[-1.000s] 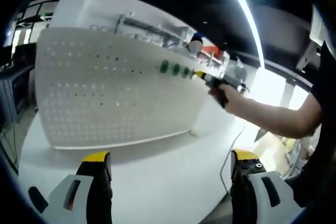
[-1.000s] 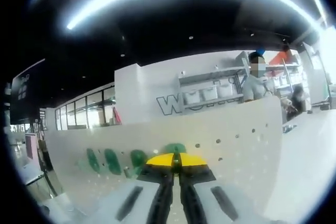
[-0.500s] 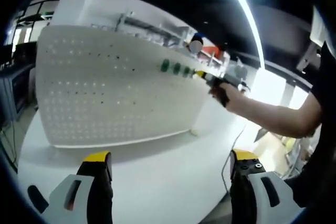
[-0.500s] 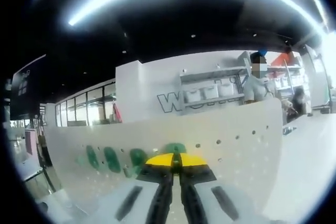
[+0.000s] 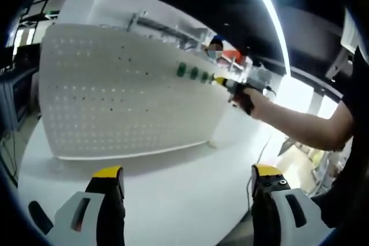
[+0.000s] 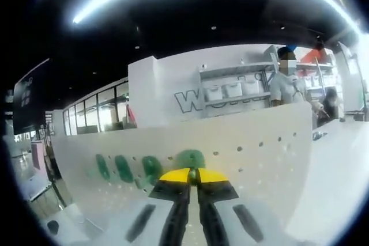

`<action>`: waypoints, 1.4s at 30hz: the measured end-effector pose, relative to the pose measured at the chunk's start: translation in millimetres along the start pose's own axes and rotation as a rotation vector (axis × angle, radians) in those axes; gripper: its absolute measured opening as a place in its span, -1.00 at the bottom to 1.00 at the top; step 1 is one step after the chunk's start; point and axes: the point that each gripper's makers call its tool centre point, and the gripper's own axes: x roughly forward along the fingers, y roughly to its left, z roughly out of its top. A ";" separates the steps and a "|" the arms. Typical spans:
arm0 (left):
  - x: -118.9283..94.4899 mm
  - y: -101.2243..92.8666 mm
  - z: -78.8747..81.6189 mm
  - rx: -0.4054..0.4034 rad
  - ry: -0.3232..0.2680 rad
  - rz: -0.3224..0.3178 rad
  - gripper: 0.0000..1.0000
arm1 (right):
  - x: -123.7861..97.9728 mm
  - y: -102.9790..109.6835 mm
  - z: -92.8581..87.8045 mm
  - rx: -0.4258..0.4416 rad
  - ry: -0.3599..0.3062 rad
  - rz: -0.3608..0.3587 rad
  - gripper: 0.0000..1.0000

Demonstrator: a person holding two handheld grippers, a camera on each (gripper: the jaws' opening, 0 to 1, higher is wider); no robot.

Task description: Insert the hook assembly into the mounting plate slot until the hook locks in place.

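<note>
High on the upright white pegboard (image 5: 121,93) we see a row of green hooks (image 5: 194,74) seated near its top edge, toward the far right end in the left gripper view. In the right gripper view the same green hooks (image 6: 151,165) run along the board (image 6: 259,154), and the rightmost one (image 6: 190,158) sits just above our yellow jaw tips, touching or nearly touching them; we cannot tell whether it is pinched.

Our right gripper (image 6: 193,175) has its jaws brought together, only a thin dark seam between the yellow tips. From the left gripper view, that right gripper (image 5: 222,82) is held by a hand (image 5: 248,97) at the end of a bare forearm, its tip against the board beside the last hook.

Our left gripper (image 5: 184,180) hangs low over the white tabletop (image 5: 173,188), jaws wide apart, holding nothing and touching nothing, well apart from the pegboard.

Beyond the board stand white shelves (image 6: 236,93) and a person (image 6: 286,84).
</note>
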 end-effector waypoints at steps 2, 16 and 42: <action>0.0 0.2 -1.1 0.000 0.004 -0.001 0.85 | 2.9 -0.3 -0.5 -0.001 0.009 0.002 -0.98; -4.3 3.9 -2.7 -0.006 0.009 0.007 0.83 | 14.6 -11.4 -1.9 -0.003 -0.048 -0.007 -1.00; -5.6 2.8 -5.2 0.010 0.019 0.009 0.84 | 12.4 -14.0 -3.4 -0.023 -0.071 -0.003 -1.00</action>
